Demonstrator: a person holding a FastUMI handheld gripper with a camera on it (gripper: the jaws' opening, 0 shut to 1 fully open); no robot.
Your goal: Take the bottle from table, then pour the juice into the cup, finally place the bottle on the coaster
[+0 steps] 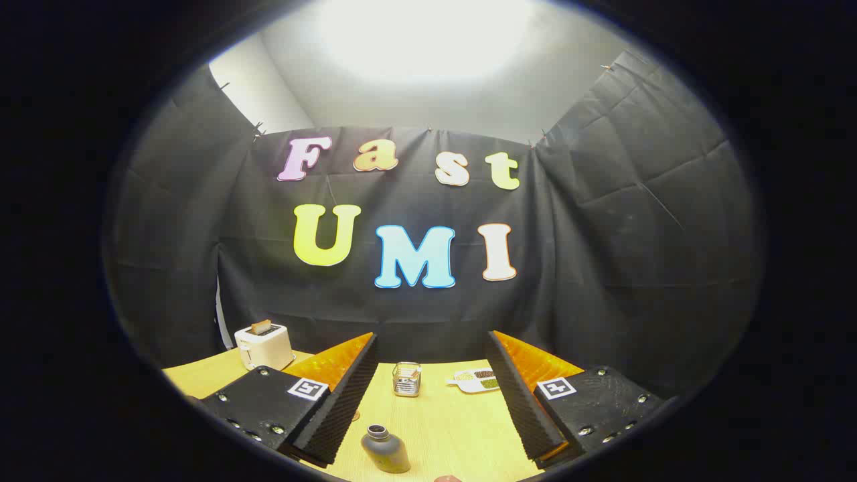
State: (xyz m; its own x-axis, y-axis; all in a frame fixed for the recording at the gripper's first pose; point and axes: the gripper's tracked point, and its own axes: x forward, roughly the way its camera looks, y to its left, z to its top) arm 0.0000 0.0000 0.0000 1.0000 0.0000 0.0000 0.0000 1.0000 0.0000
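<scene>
Bottle (pixel 385 449) stands upright on the table (pixel 442 428), between the fingers of the gripper (pixel 428 402) and nearer the left one, at about 7 o'clock from the midpoint between the tips. The fingers are spread wide and hold nothing. The likeliest trouble is an off-centre close: with the bottle so close to the left finger, that finger would probably touch first and shove or tip it before the right one arrives. Its dark, rounded shoulders and narrow neck look smooth, so a grip taken too high could slip. Whether the neck is capped or open cannot be told; if open, a knock would spill juice. Beyond the tips at 12 o'clock sits a small glass cup (pixel 406 379), with a flat patterned coaster (pixel 477 380) at 1 o'clock, and a toaster (pixel 264 345) far off at 10 o'clock.
</scene>
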